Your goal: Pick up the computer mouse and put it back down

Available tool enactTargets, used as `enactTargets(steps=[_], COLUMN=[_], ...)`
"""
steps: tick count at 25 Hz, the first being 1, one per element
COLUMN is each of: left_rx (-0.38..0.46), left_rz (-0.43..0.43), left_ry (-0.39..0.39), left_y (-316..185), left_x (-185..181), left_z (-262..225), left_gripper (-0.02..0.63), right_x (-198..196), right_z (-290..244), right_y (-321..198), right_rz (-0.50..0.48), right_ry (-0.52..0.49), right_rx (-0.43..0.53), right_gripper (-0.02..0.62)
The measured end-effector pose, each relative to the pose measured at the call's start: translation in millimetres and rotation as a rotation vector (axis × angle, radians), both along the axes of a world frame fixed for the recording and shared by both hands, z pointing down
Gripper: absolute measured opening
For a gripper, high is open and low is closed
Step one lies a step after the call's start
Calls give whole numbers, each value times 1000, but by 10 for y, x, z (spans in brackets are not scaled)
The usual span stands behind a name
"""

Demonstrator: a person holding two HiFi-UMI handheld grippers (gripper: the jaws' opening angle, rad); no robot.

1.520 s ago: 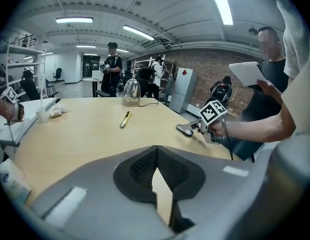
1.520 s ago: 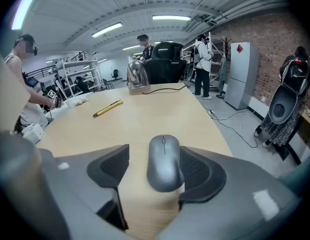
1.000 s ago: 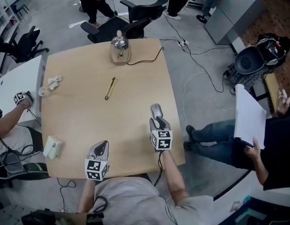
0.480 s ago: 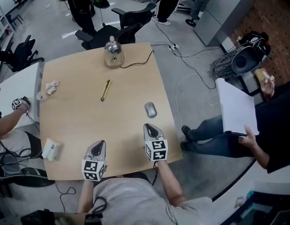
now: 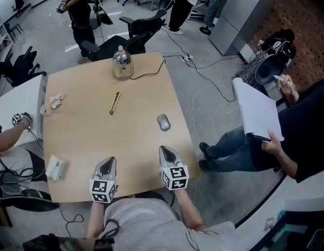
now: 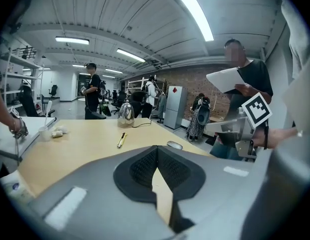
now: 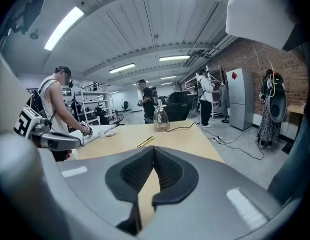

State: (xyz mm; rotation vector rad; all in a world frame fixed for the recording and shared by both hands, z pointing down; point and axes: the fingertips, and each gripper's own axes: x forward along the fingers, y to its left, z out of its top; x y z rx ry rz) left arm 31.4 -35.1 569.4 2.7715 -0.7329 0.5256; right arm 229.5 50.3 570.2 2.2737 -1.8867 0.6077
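The grey computer mouse [image 5: 163, 122] lies on the wooden table [image 5: 83, 135] towards its right side, with nothing touching it. My right gripper [image 5: 165, 150] hovers by the near edge, a short way back from the mouse. Its jaws have just closed and are shut with nothing between them [image 7: 153, 151]. The right gripper view does not show the mouse. My left gripper [image 5: 108, 162] hangs at the near edge, left of the right one, shut and empty [image 6: 157, 150]. In the left gripper view the mouse [image 6: 174, 145] lies ahead and to the right.
A glass kettle [image 5: 121, 63] with a black cord stands at the far edge. A gold pen [image 5: 115, 102] lies mid-table, a white box [image 5: 57, 167] at the near left, and tissue [image 5: 56, 101] and a cup [image 5: 44, 109] at the left edge. People stand on both sides of the table.
My right gripper has drawn back from the mouse towards the near edge and left it lying on the table. The left gripper has lifted slightly.
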Motion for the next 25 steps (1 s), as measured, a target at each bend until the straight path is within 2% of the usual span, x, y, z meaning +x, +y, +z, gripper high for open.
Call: enactTargets(steps=[13, 25], left_rx=[31, 34], left_rz=[-12, -14], left_ry=[26, 30], left_y=[99, 111], left_x=[-142, -181], left_z=[-79, -93], left_gripper=[20, 20], right_x=[-388, -412], right_z=[20, 14], right_y=[322, 321], right_rz=[-24, -28], right_ry=[-24, -18], right_rx=[19, 14], right_gripper=[6, 6])
